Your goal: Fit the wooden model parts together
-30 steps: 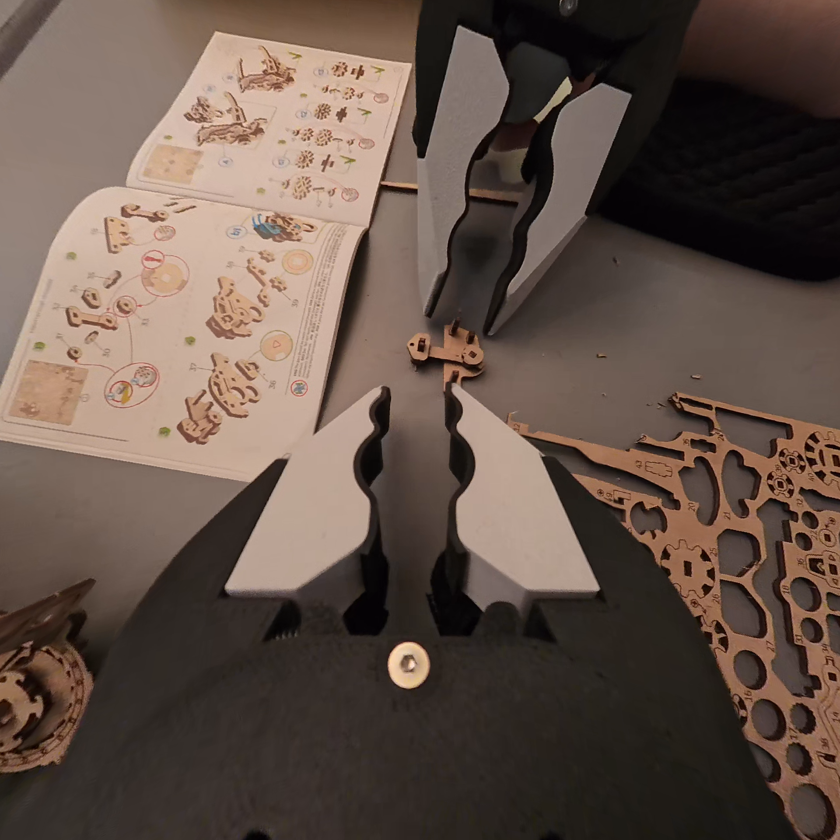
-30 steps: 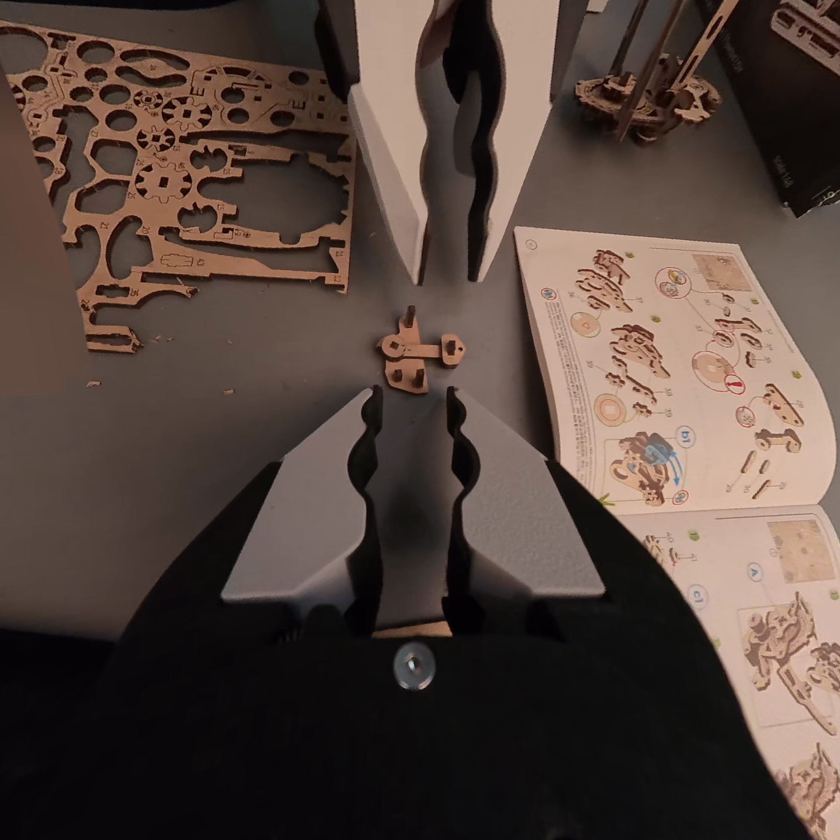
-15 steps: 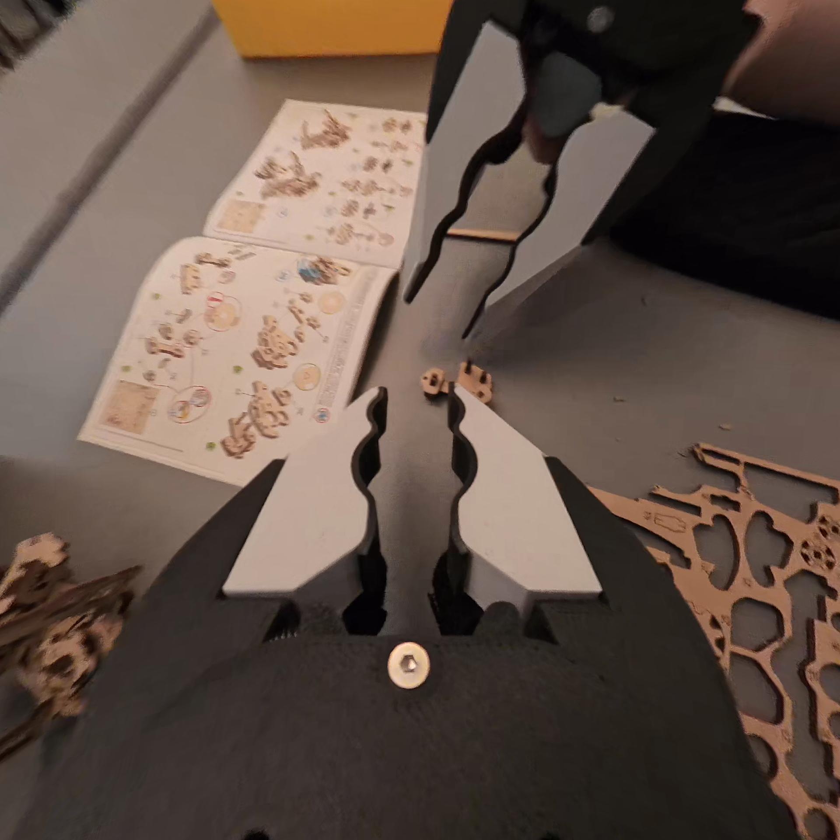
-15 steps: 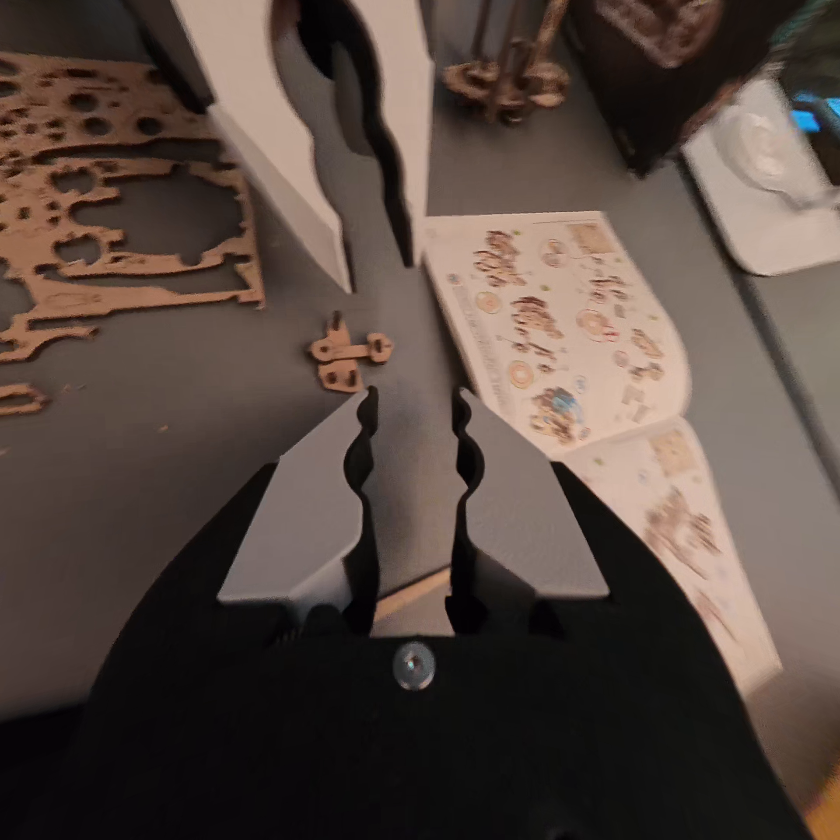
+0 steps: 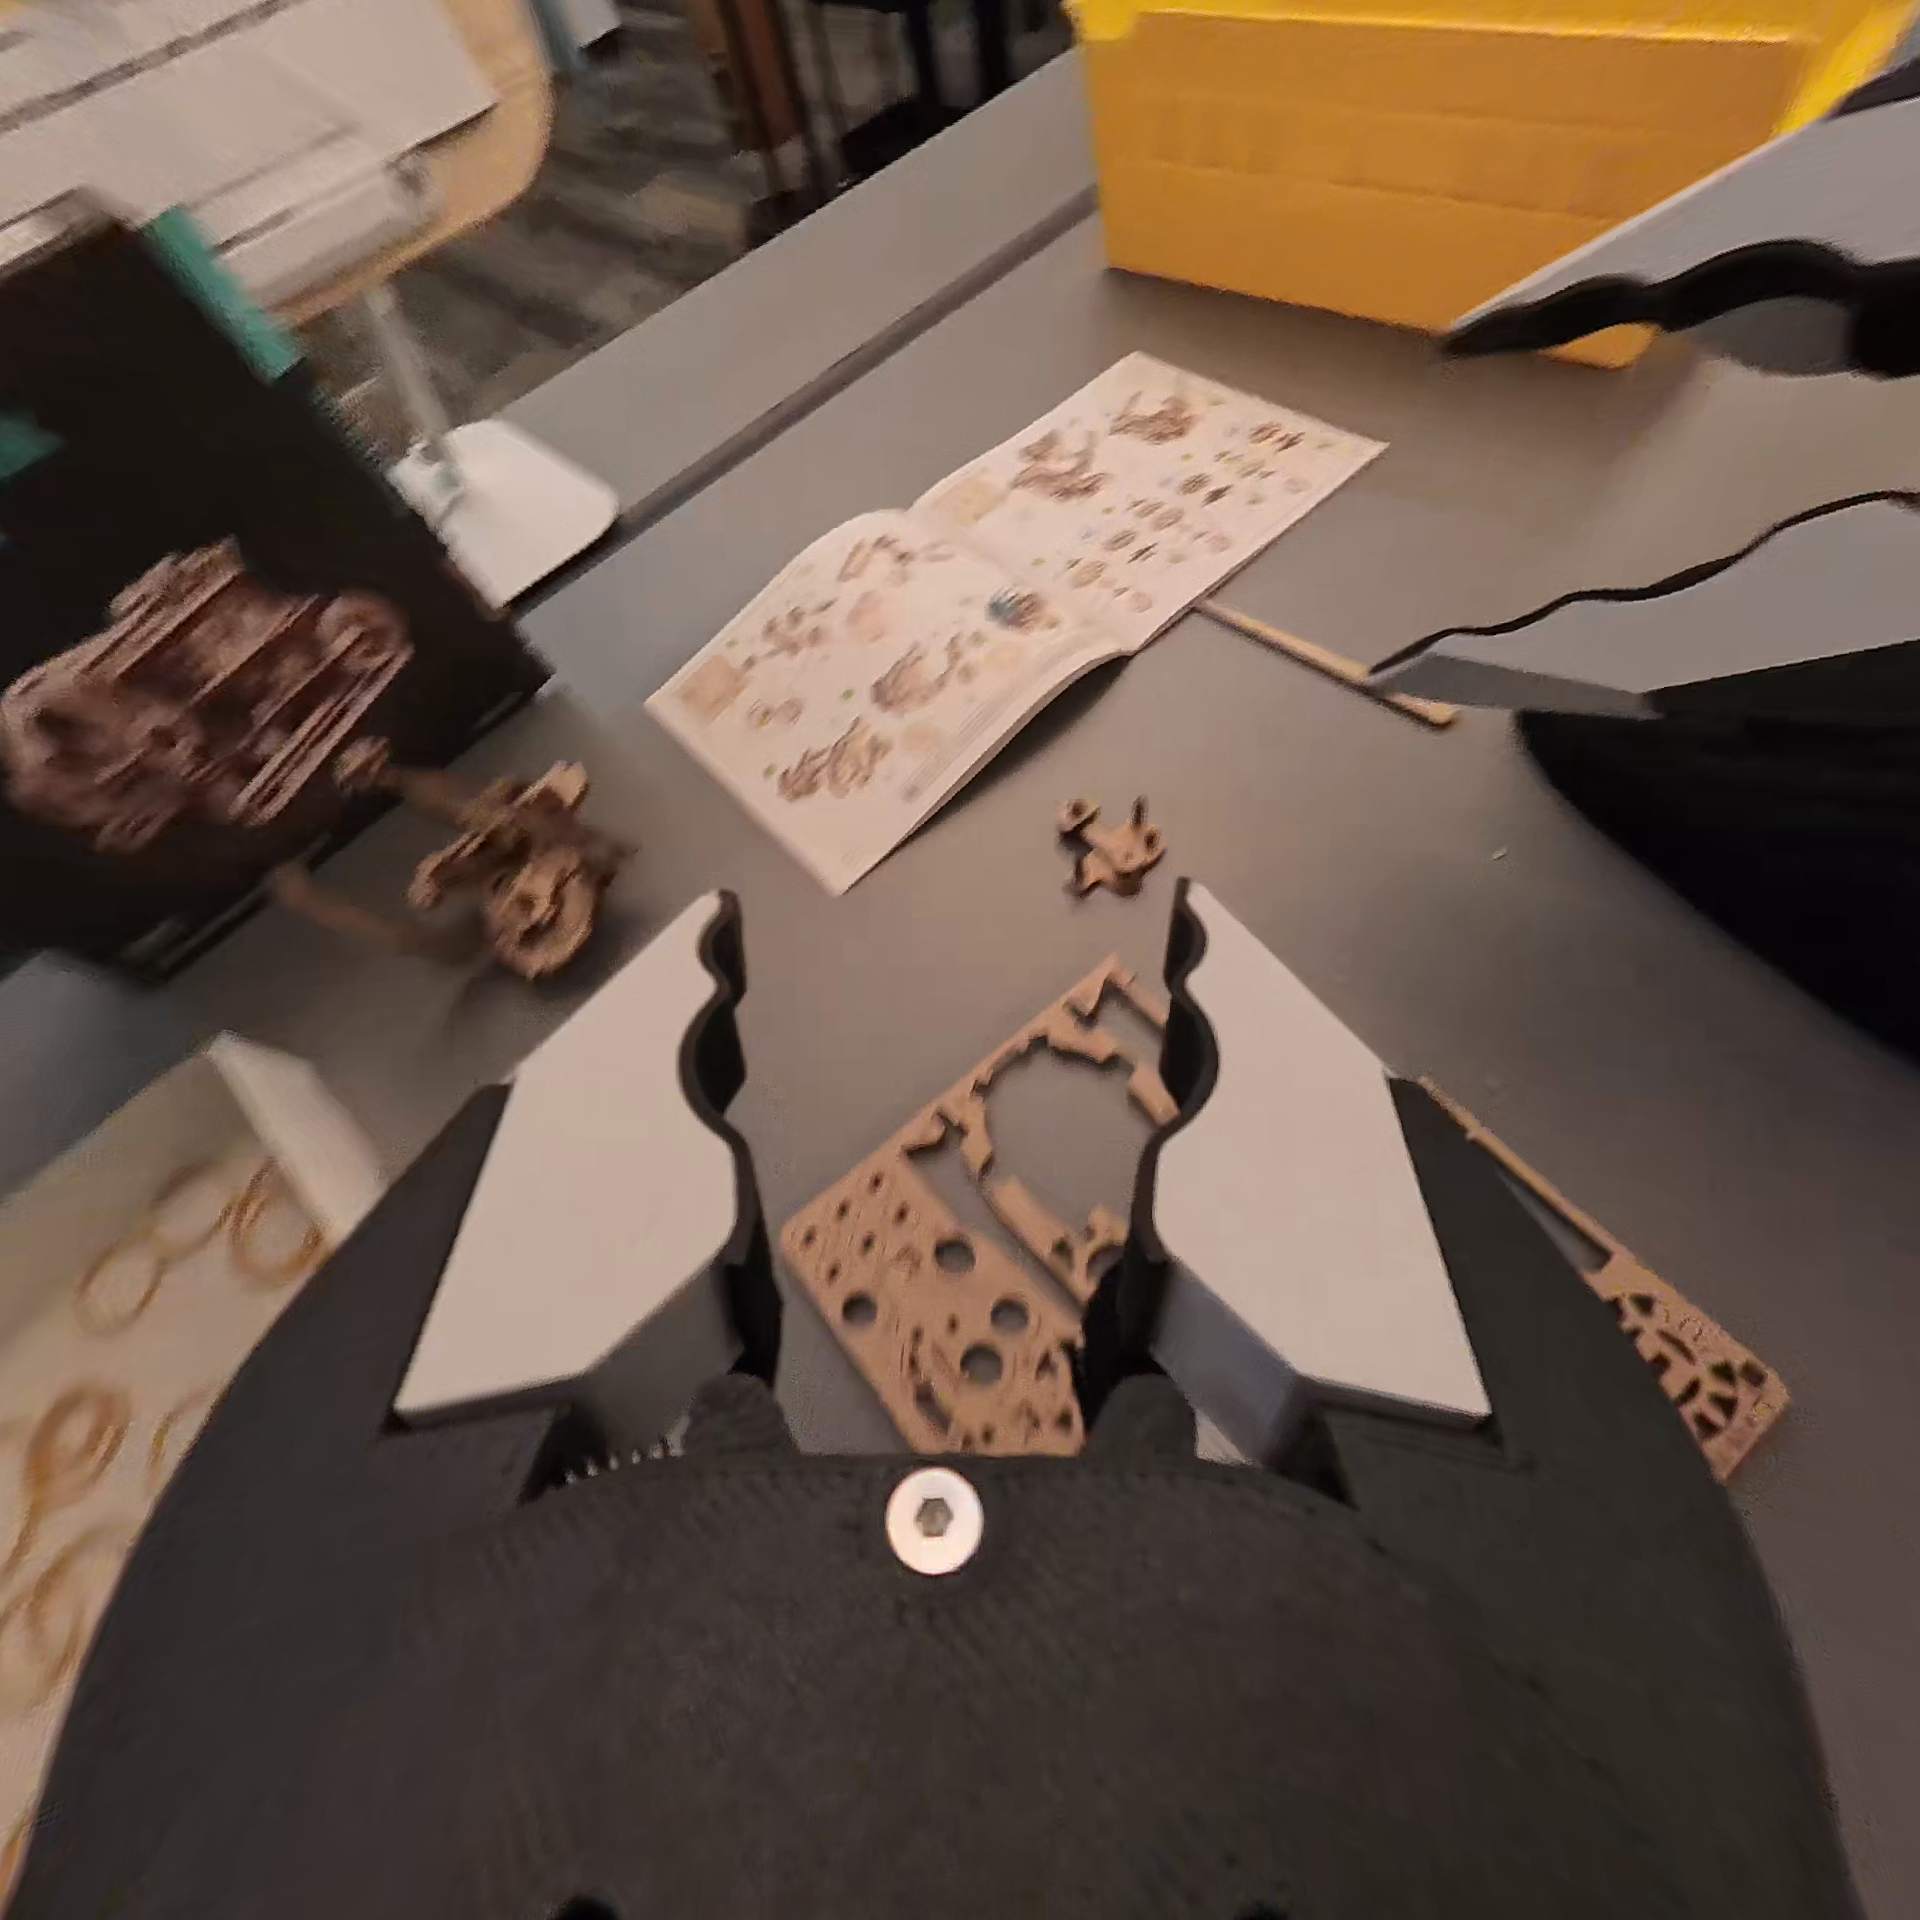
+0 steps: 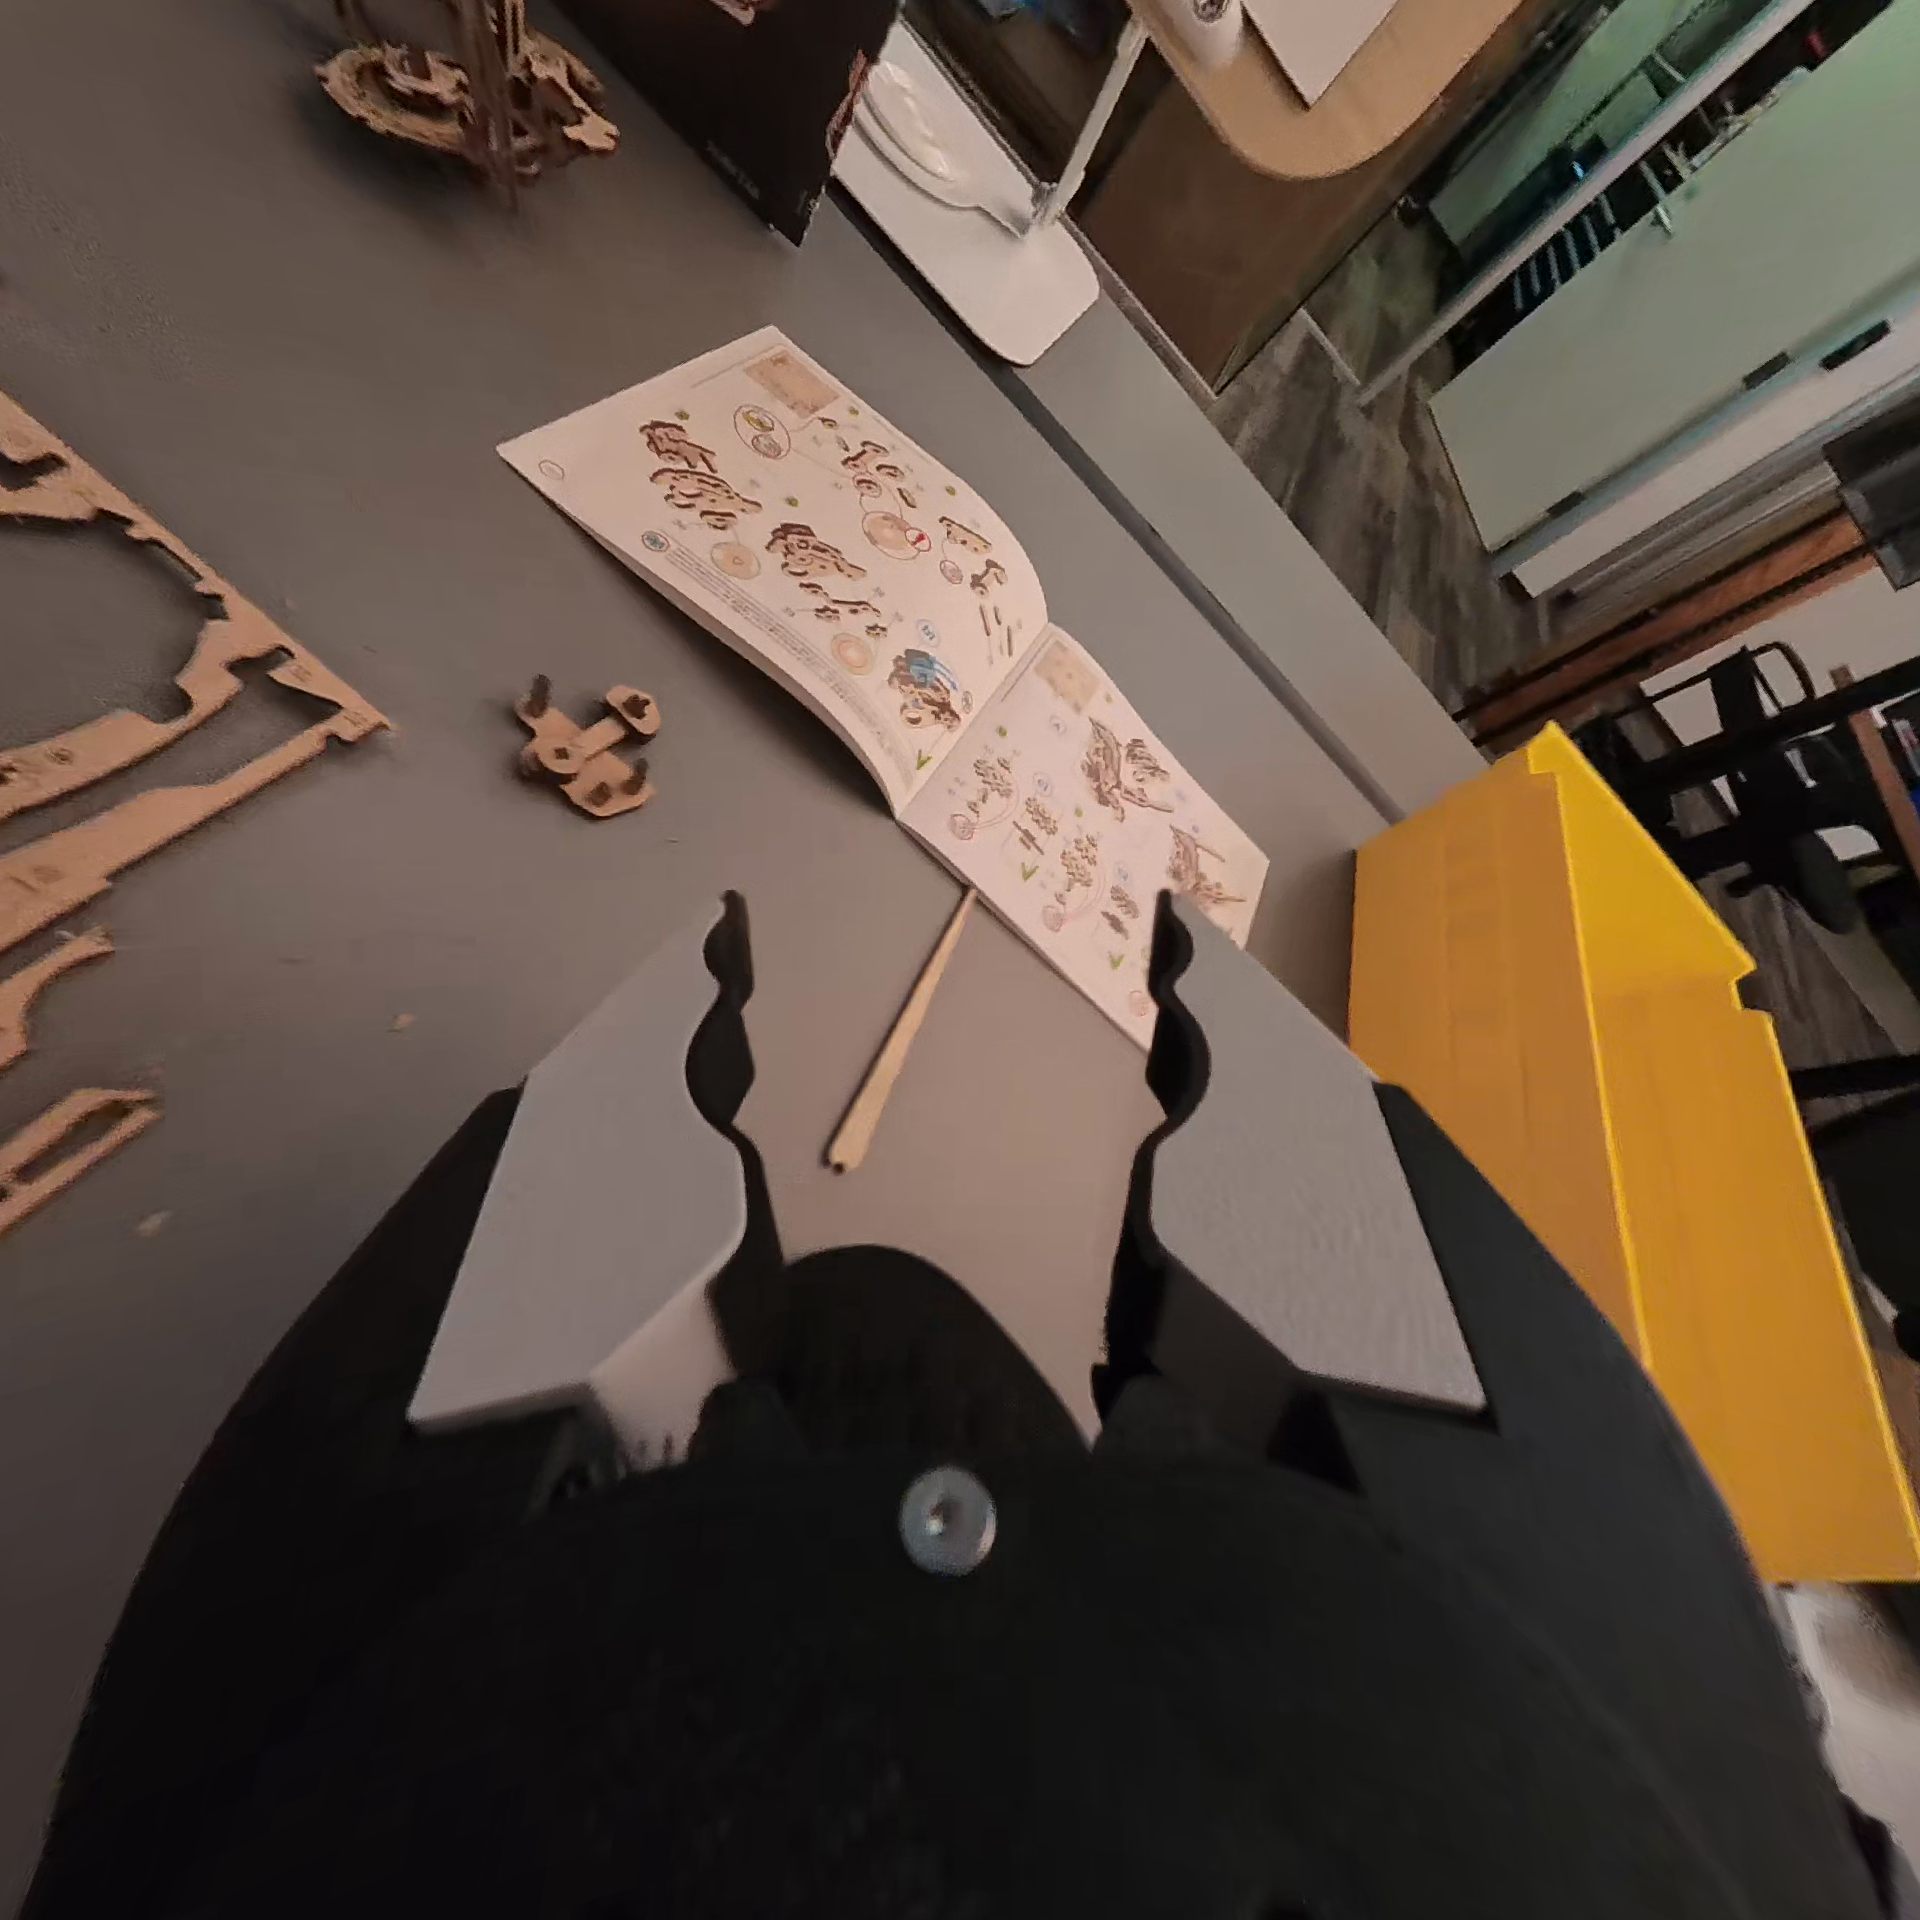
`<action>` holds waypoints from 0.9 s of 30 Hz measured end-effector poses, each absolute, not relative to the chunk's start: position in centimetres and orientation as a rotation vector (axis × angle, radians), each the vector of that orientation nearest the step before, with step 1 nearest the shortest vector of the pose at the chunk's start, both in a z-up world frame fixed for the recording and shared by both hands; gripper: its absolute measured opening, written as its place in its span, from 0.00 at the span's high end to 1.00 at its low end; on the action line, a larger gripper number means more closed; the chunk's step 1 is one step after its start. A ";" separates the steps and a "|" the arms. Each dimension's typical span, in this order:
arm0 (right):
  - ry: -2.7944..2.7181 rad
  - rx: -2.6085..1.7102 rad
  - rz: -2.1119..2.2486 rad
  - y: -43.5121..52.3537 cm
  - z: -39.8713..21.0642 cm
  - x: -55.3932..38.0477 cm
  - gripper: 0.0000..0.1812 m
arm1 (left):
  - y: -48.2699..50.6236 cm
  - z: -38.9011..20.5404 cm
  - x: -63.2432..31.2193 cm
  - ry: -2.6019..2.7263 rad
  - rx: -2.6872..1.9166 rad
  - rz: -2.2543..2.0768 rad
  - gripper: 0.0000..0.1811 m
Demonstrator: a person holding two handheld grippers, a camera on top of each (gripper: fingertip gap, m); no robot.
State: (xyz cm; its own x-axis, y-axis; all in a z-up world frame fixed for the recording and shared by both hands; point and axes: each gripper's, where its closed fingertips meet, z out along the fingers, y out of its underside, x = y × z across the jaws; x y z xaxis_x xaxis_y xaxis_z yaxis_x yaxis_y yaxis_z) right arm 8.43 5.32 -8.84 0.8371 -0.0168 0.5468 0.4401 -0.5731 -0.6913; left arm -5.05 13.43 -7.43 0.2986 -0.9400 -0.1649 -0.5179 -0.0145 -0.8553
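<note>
On the table point(image 5: 1351, 1039): a grey top carries everything listed below.
Left hand-held gripper point(image 5: 951, 914): fingers spread wide and holding nothing, raised above the table, with the near end of the cut-out wooden sheet showing in the gap between them.
Right hand-held gripper point(image 6: 945, 909): fingers also spread wide and holding nothing, raised above the table; in the left wrist view it enters from the upper right point(image 5: 1413, 499).
Small wooden assembly point(image 5: 1110, 844) point(image 6: 587, 743): a few joined model parts lying flat on the bare table, just beside the near edge of the booklet and just beyond the tip of the cut-out sheet, well clear of both sets of fingers.
Cut-out wooden sheet point(image 5: 935, 1278) point(image 6: 156, 727): thin brown board full of punched-out holes, lying flat near the left hand-held gripper.
Booklet point(image 5: 997, 613) point(image 6: 883, 644): open and flat, pages covered with pictures of model steps.
Wooden stick point(image 6: 904, 1039) point(image 5: 1340, 665): thin and pale, lying on the table just beside the booklet's corner; in the right wrist view it shows between the fingers.
Built wooden model point(image 5: 509, 873) point(image 6: 457, 83): partly made, standing near a black box point(image 5: 260, 582); blurred in the left wrist view.
Yellow bin point(image 5: 1403, 156) point(image 6: 1558, 1143): at the table's far side, past the booklet.
White stand base point(image 6: 966, 229): sits by the black box near the table edge.
</note>
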 end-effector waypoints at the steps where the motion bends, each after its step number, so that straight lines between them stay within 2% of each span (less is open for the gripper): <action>1: -0.290 -2.106 -0.614 5.1 -9.0 7.8 0.57 | 13.7 -7.7 -6.6 1.298 -1.700 -0.538 0.52; 3: -0.255 -2.110 -0.594 4.8 -9.2 6.7 0.54 | 14.2 -8.4 -9.6 1.209 -1.768 -0.467 0.47; 11: -0.176 -2.142 -0.568 4.8 -10.7 4.3 0.48 | 17.0 -9.0 -22.6 0.885 -1.920 -0.235 0.41; 17: 0.130 -2.152 -0.152 6.8 -13.2 2.1 0.35 | 20.0 -11.6 -33.3 0.588 -2.120 -0.119 0.35; 21: 0.288 -2.165 -0.057 7.7 -14.8 2.2 0.30 | 21.7 -13.9 -39.6 0.391 -2.198 -0.087 0.34; 27: 0.475 -2.150 -0.224 7.9 -16.4 5.7 0.30 | 23.4 -17.4 -42.1 0.330 -2.256 -0.032 0.33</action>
State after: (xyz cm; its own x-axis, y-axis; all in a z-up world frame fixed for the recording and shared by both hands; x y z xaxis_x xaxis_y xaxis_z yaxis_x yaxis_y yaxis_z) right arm 5.74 7.92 -16.40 0.9099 -0.4145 -0.0147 -0.2525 -0.5255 -0.8125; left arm -42.13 23.40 -17.44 0.9652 -0.2468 -0.0869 -0.2256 -0.6167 -0.7542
